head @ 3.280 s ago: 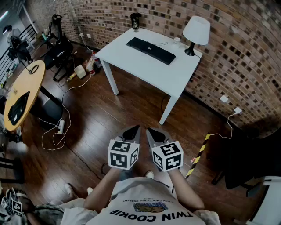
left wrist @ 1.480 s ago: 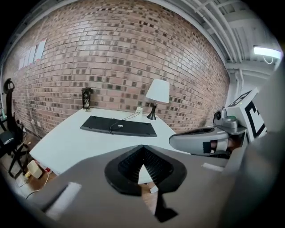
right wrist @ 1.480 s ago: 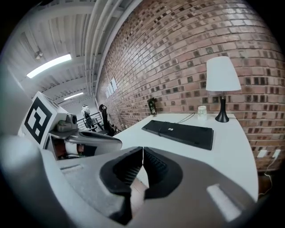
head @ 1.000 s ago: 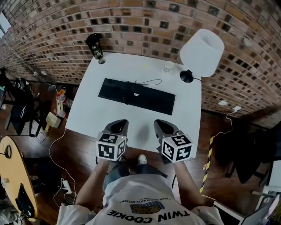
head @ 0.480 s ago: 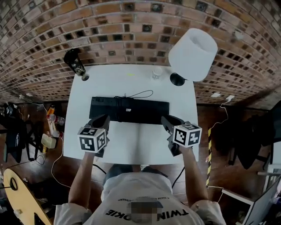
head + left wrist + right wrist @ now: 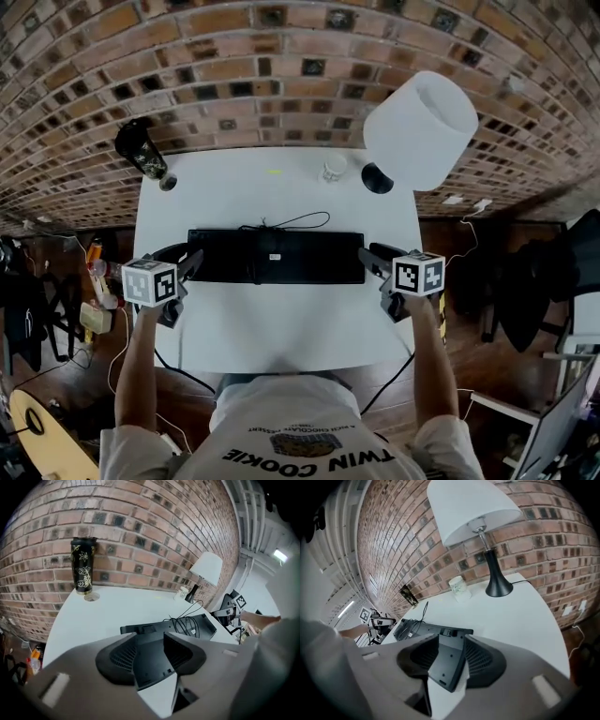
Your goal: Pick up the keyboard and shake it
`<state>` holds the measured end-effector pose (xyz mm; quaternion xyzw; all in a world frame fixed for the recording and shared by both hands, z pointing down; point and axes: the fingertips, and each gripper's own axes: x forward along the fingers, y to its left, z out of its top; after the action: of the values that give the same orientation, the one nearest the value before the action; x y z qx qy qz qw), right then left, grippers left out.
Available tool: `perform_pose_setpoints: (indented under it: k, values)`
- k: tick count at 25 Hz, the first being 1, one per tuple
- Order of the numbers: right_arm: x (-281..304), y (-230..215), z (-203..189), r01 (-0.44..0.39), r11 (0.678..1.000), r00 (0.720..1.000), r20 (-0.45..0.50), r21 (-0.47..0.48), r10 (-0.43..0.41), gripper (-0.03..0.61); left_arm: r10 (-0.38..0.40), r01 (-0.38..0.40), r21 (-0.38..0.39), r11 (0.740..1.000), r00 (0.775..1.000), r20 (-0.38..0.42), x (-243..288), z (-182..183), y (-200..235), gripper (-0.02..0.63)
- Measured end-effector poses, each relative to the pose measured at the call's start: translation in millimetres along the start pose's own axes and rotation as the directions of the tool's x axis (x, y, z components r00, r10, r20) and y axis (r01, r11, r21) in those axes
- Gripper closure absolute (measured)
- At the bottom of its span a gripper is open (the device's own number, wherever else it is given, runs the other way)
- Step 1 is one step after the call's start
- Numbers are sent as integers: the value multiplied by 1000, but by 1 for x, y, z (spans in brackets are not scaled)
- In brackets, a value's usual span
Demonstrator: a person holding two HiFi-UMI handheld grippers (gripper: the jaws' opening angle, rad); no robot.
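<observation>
A black keyboard [image 6: 277,256] lies flat across the middle of the white table [image 6: 281,323], its cable [image 6: 291,223] looped behind it. My left gripper [image 6: 185,263] is at the keyboard's left end and my right gripper [image 6: 368,256] at its right end. In the left gripper view the jaws of the left gripper [image 6: 150,638] are opening, with the keyboard's [image 6: 187,625] end in the gap. The right gripper [image 6: 451,639] is opening too, and the keyboard's [image 6: 417,629] other end sits between its jaws. Neither pair of pads presses on it.
A white-shaded lamp [image 6: 418,129] on a black base stands at the table's back right, beside a small glass [image 6: 335,170]. A black patterned tumbler [image 6: 142,149] stands at the back left corner. A brick wall runs behind the table. Cables and bags lie on the floor at left.
The person has come up to the table. Both grippers have spread apart from the front edge to the keyboard's two ends, and their jaws have gone from shut to parted.
</observation>
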<state>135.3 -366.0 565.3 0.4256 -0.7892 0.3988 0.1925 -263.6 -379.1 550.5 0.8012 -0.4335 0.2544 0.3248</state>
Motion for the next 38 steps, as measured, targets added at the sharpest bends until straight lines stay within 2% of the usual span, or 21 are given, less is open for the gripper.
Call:
perform_pose_setpoints:
  k: [3,6,8,11,15,18,21,24,32,34,38]
  values:
    - [14,-9,3,-43,999,998,-46,25,44,381,-55,54,-56,997,998,-13,8,3,22,382]
    - [20,-19,7,-86,993,995,-53,78,90,364,-122,119,-72,990,991,-51,18,1,31,331]
    - [20,-24,8,-99,989,993,-56,105,106,362,-188,181,-100,978,980,-70,24,-1,31,290]
    - [26,-24,8,-128,984,987,-86,121,139,362,-251,239,-161,958,966,-61,28,3,39,265]
    - [35,-21,6,-155,977,979,-111,149,173,362,-289,273,-141,952,950,-114,35,2,44,255]
    - [41,-18,3,-148,980,975,-145,131,166,362,-311,293,-137,946,939,-145,43,1,41,255]
    - [45,-17,2,-140,981,973,-167,131,161,362,-321,302,-123,945,929,-182,46,-3,39,256]
    - [45,-16,3,-129,984,973,-173,126,149,362,-310,293,-107,950,929,-202,47,-3,39,265]
    - [50,-16,1,-34,996,979,-196,81,49,362,-231,251,29,968,925,-304,51,-11,37,299]
    - [50,-16,2,-15,996,979,-200,83,31,362,-229,252,36,967,922,-313,53,-12,34,324]
    - [50,-15,1,10,996,979,-202,93,9,360,-233,251,17,968,922,-308,55,-12,33,325]
